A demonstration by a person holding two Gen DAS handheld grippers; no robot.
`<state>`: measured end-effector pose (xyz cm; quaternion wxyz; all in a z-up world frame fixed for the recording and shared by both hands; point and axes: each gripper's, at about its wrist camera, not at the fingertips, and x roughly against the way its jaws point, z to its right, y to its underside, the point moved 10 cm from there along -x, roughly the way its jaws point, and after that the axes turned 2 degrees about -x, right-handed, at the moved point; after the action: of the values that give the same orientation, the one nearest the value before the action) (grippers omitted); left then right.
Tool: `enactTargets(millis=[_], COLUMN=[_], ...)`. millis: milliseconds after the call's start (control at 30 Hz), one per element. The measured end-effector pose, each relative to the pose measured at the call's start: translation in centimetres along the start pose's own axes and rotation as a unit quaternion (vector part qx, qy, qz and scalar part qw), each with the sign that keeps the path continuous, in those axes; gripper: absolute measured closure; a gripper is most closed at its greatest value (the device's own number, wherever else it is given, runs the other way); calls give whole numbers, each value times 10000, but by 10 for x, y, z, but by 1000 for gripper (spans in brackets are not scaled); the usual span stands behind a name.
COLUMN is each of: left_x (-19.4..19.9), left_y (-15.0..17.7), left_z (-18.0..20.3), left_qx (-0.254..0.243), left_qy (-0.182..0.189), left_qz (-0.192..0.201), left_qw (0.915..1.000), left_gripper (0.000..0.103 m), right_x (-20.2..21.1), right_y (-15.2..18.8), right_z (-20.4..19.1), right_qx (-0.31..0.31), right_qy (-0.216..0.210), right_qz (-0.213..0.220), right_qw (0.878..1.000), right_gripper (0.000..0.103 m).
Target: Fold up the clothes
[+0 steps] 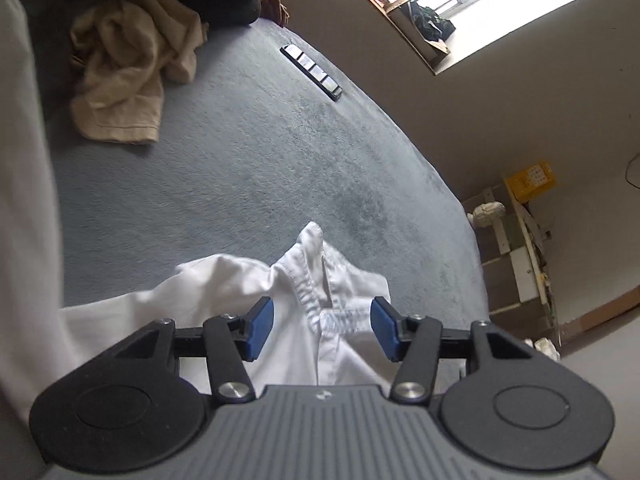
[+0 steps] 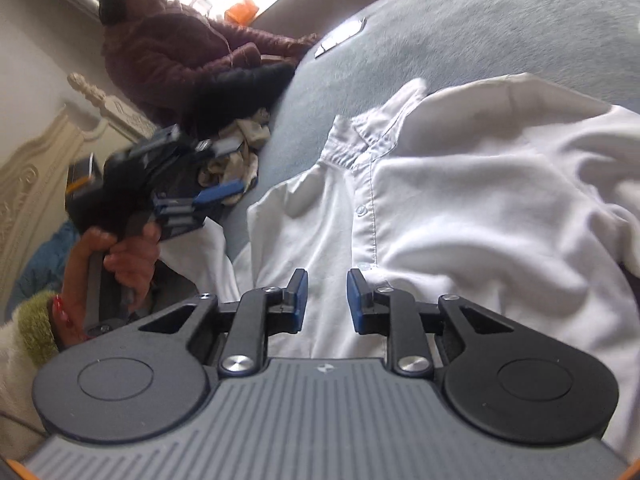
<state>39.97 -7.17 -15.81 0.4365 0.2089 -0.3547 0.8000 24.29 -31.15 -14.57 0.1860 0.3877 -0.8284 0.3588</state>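
So, quick rundown
shirt: one white shirt [image 2: 460, 208] flat on the grey-blue blanket [image 1: 260, 168], collar end away from both cameras, button placket running lengthwise.
left gripper [image 1: 322, 328]: jaws apart over the collar, gripping nothing.
right gripper [image 2: 327, 300]: narrow gap, empty, above the placket.
count: two grippers, one beige garment [image 1: 128, 76] farther up the blanket.

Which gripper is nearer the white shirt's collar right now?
Left. The left gripper hangs open right at the collar of the white shirt. The right gripper, also open, sits farther down the button placket, over the shirt's front.
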Motion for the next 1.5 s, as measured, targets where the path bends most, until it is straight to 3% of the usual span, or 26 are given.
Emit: enactTargets(millis=[133,267,367,500,600,667,767,933,1000,1067,1300,1500], left_x=[46,72,85,99,104,103,99,94,90,87,114,111], left_y=[40,121,201,310,369,390,408,419,422,425,431,445], left_z=[-4,4,5,2,-5,-11,-15,-14,-11,-10,-4,-12], left_qx=[-135,-528,-930,-1586,-2029,-2139,-2100,-2178,-2242,-2313,-2005,-1859], left_qy=[206,502,623,574,350,156,12,-287,-404,-536,-641,-727], left_qz=[-312,-1057,-1725,-2512,-2752,-2783,-2769,-2577,-2519,-2457,-2064,-2177], left_qw=[9992,9917,9786,9531,9391,9362,9377,9409,9406,9398,9556,9554], left_gripper=[49,49,50,52,53,56,58,66,77,100,101,101], right_x=[35,67,90,119,139,154,182,228,242,253,271,258], right_y=[19,46,77,127,165,185,200,207,210,215,224,220], right_z=[6,9,10,11,24,40,71,107,116,128,167,194], right_qx=[-208,-201,-97,20,82,61,-294,-985,-1182,-1338,-1696,-1640], right_qy=[48,265,449,687,1036,1403,1768,1839,1803,1824,1909,1908], right_qz=[41,-41,-159,-426,-593,-628,-416,102,263,374,577,475], right_qw=[9998,9994,9988,9967,9928,9881,9829,9779,9761,9734,9651,9667], right_gripper=[82,82,82,82,82,82,82,82,82,82,82,82])
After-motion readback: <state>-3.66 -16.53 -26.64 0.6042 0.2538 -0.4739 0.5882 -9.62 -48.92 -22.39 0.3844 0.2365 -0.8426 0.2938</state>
